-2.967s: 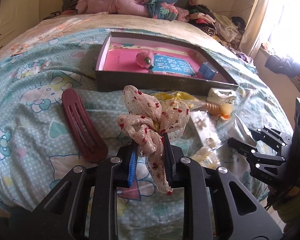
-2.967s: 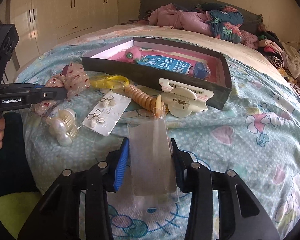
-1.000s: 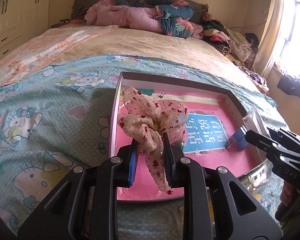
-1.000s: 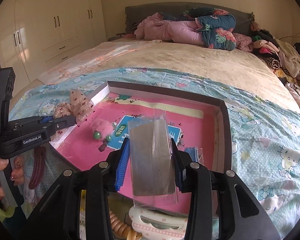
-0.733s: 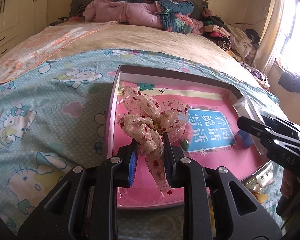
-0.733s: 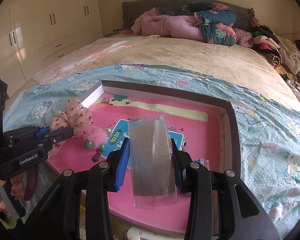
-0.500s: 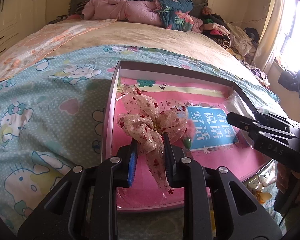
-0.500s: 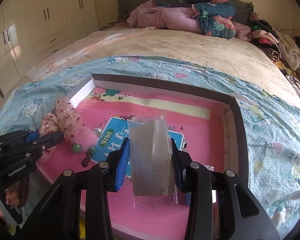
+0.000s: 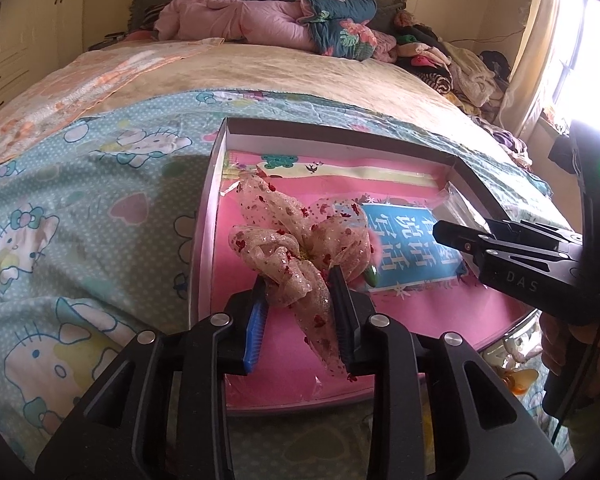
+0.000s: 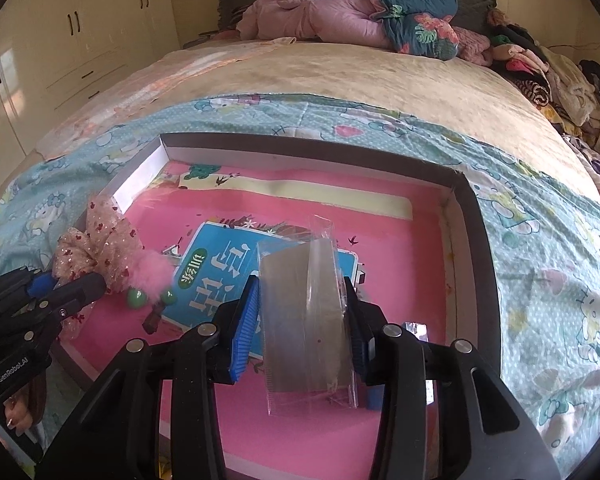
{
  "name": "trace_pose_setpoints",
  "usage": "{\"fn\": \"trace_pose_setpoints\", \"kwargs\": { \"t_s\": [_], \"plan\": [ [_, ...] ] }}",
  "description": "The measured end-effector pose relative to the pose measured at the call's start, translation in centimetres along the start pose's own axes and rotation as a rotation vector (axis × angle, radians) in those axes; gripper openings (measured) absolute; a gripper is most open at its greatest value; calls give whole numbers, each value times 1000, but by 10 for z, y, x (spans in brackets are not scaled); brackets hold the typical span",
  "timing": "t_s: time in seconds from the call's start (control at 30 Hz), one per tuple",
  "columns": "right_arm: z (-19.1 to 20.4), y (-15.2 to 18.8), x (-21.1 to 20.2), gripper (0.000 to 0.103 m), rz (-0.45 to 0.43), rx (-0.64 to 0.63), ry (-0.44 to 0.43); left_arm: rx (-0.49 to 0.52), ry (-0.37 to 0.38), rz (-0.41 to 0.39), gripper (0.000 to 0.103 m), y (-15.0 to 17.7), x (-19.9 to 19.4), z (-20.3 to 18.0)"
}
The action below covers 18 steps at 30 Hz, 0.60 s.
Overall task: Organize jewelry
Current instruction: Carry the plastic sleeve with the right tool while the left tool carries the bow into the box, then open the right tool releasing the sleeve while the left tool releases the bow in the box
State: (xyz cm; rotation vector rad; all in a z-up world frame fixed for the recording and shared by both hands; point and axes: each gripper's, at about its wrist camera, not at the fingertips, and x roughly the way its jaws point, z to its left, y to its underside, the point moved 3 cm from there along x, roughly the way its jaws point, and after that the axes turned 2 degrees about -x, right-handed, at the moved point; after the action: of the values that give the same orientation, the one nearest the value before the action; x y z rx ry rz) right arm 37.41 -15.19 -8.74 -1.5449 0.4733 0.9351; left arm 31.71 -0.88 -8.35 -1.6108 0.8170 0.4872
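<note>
1. Left gripper (image 9: 300, 292): the jaws have just been opening a little, yet the sheer bow (image 9: 300, 248) with red spots is between them and the pads (image 9: 256, 320) look to be touching its knot; from this angle the contact on the blue side is hard to confirm. The bow hangs over the left part of the box (image 9: 204, 216), close above the pink floor.
2. Right gripper (image 10: 302, 312): the jaws have likewise just eased slightly, with the clear plastic packet (image 10: 304, 320) pinched between the pads. The packet stands upright over the middle of the box, above the blue card (image 10: 216, 276).
3. Step in hand, as judged: both items have been carried over the box and are being let go into it.
4. Next move, as judged: spread each pair of jaws fully so bow and packet drop flat, then lift clear without dragging the soft fabric out.
5. Surroundings: a pink pompom with green beads (image 10: 152, 276) lies just beside the bow and could be nudged. A small blue item sits near the right wall of the box. The box rests on a cartoon-print sheet (image 9: 80, 216).
6. Obstruction: the two grippers work close together over the box; the right one reaches across from the side in the left view.
</note>
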Motion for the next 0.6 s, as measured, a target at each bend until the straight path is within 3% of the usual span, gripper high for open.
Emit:
{"fn": "trace_pose_setpoints", "kwargs": {
  "t_s": [0.43, 0.6],
  "plan": [
    [-10, 5, -19, 58, -43, 33, 8, 2, 10, 1, 23, 2, -2, -1],
    [-15, 13, -34, 62, -74, 46, 9, 4, 9, -4, 37, 3, -6, -2]
  ]
}}
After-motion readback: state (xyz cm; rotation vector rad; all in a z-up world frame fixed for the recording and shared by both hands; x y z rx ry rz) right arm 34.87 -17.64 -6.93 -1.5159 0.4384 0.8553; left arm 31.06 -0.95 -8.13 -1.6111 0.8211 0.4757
